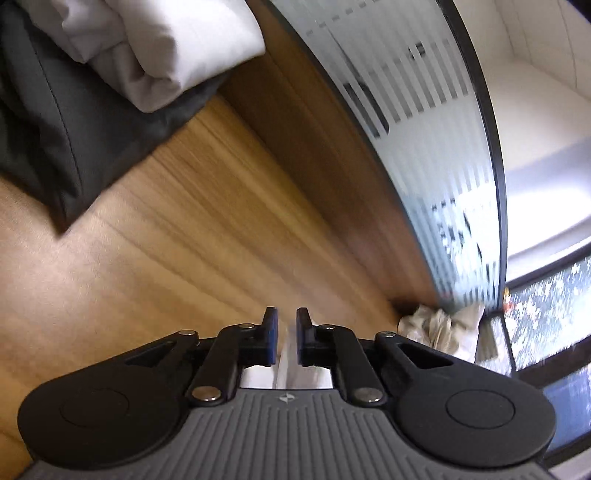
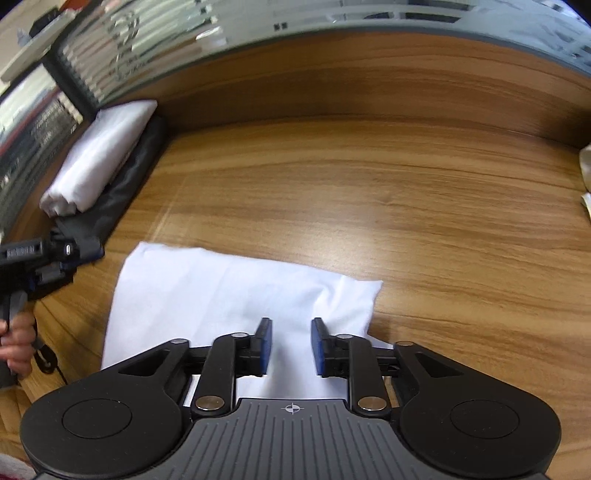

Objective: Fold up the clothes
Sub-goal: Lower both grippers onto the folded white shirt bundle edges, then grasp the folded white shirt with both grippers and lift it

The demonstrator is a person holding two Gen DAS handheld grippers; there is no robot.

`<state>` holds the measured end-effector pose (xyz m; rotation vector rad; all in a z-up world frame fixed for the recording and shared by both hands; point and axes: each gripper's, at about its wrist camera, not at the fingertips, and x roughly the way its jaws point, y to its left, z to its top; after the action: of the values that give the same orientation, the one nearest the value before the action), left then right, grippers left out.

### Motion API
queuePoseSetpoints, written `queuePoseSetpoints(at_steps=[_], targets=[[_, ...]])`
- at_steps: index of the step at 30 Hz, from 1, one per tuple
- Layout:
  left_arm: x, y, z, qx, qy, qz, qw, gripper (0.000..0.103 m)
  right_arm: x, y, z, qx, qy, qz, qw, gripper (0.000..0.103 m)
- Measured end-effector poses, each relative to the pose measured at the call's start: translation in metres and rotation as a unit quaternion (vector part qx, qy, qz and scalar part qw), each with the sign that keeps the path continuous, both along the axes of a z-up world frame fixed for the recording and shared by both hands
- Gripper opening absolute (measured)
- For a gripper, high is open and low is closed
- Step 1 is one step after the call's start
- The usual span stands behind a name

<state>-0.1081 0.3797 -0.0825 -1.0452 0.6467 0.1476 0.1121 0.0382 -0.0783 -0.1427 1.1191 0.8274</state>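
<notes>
Frosted striped glass partition (image 2: 369,18) runs along the far edge of a wood-grain laminate table (image 2: 406,206), with a raised wooden lip between the 2.

On that table, a folded white cloth garment (image 2: 229,295) lies flat near the front edge, its far right corner pointing away across the bare wood. The right gripper (image 2: 288,345), black with blue pads, hovers directly over the near part of this garment; its jaws stand apart with a clear gap and nothing between them.

To the left of the white garment, against the wooden lip, sits a stack: a rolled white cloth bundle (image 2: 99,155) resting on top of a folded dark grey garment (image 2: 122,192).

The left gripper (image 1: 286,334) appears in the right wrist view just beside the near end of that dark garment, held by a person's hand (image 2: 18,343). In its own view its jaws are nearly together, with only a narrow slit between the blue pads; whether anything is pinched there I cannot tell.

Well to the right of the white garment, in the table's far corner, lies a crumpled beige cloth (image 1: 439,328).
</notes>
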Motion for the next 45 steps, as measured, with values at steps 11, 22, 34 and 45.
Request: queuePoseSetpoints(at_steps=[11, 22, 34, 45], targets=[[-0.002, -0.039, -0.011, -0.016, 0.052, -0.071, 0.9960, 0.096, -0.011, -0.051, -0.001, 0.033, 0.029, -0.057, 0.997, 0.097], [0.017, -0.061, -0.029, 0.007, 0.109, -0.116, 0.9872, 0.096, -0.010, -0.065, -0.046, 0.075, 0.111, -0.108, 0.985, 0.101], [0.055, -0.076, -0.033, 0.028, 0.107, -0.126, 0.9859, 0.096, 0.004, -0.047, -0.072, 0.103, 0.142, -0.081, 0.981, 0.100], [0.026, -0.125, -0.006, 0.065, 0.085, -0.084, 0.9908, 0.078, 0.019, -0.043, -0.052, 0.105, 0.144, -0.021, 0.984, 0.057]])
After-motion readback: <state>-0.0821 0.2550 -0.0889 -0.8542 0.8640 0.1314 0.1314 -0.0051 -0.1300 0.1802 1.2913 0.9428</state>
